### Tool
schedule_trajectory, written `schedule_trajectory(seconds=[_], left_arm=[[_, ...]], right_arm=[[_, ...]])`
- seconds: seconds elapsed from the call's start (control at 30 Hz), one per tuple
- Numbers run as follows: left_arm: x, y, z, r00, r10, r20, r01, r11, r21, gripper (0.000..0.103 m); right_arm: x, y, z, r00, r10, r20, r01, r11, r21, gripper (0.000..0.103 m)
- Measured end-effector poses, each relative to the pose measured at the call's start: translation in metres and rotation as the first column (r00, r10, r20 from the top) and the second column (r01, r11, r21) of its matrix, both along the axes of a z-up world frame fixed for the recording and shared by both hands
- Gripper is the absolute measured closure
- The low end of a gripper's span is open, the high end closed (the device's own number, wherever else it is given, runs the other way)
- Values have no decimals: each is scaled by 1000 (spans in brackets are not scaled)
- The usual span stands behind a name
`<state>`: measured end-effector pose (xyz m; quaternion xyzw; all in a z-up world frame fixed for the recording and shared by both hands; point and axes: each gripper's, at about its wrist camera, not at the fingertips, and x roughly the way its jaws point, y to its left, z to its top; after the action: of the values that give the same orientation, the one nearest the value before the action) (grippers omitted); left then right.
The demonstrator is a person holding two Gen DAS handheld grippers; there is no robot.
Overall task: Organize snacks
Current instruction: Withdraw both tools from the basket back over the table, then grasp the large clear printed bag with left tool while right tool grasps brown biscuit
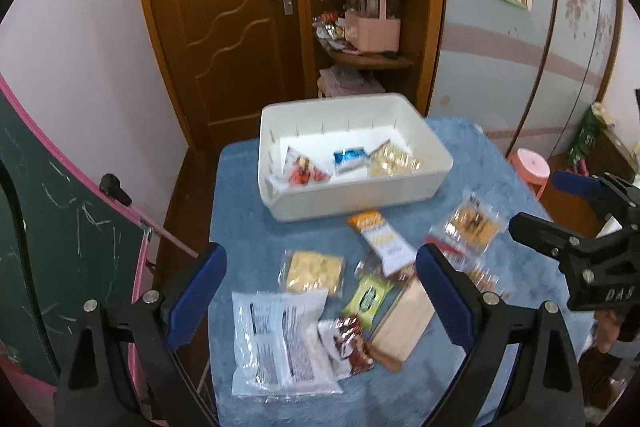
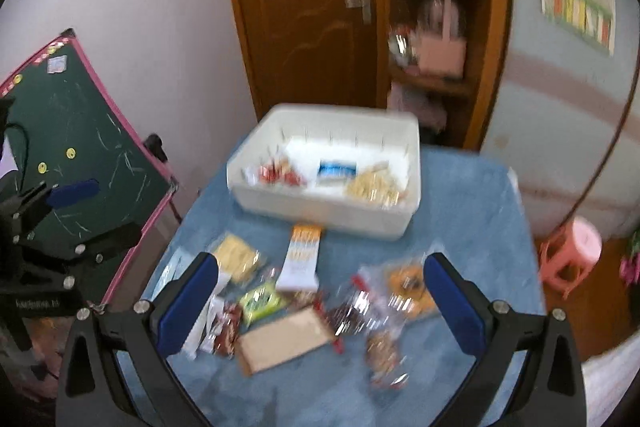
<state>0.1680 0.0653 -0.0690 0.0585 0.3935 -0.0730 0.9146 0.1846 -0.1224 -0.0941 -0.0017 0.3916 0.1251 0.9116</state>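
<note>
Left hand-held gripper (image 1: 320,291) and right hand-held gripper (image 2: 320,303), both wide open and empty, above loose snacks (image 1: 316,271) on table (image 1: 248,227); white bin (image 1: 360,199) beyond.

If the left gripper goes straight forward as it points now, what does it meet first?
Probably the clear packet of yellow crackers lying on the blue cloth between its open jaws; depth is unclear.

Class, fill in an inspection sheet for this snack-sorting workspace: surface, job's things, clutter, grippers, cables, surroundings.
Surface: table under a blue cloth.
Job's things: white bin holding three packets; loose snack packets in front of it.
Clutter: tan flat box among the packets.
Grippers: left gripper open, empty; right gripper open, empty.
Cables: nothing seen.
Surroundings: wooden door, corner shelves, chalkboard, pink stool.
</note>
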Motion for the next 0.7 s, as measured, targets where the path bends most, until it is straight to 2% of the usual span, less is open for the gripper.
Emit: schedule_trajectory(seconds=[0.2, 0.3, 0.4, 0.5, 0.7], left_arm=[[-6, 17, -59, 996, 2, -85, -5, 1000, -28, 8], [1, 29, -93, 988, 26, -152, -30, 999, -22, 8], [10, 41, -124, 975, 50, -218, -51, 999, 3, 8], [18, 54, -153, 960, 77, -268, -74, 997, 21, 8], [34, 74, -187, 925, 77, -371, -104, 993, -51, 8]], right_arm=[[-1, 7, -71, 977, -78, -200, 95, 992, 80, 1], [3, 12, -109, 943, -119, -310, 157, 982, 101, 5], [12, 17, -147, 889, -146, -434, 223, 966, 133, 12], [21, 23, -172, 853, -187, -487, 270, 957, 106, 16], [36, 34, -195, 812, -264, -521, 353, 932, 77, 17]])
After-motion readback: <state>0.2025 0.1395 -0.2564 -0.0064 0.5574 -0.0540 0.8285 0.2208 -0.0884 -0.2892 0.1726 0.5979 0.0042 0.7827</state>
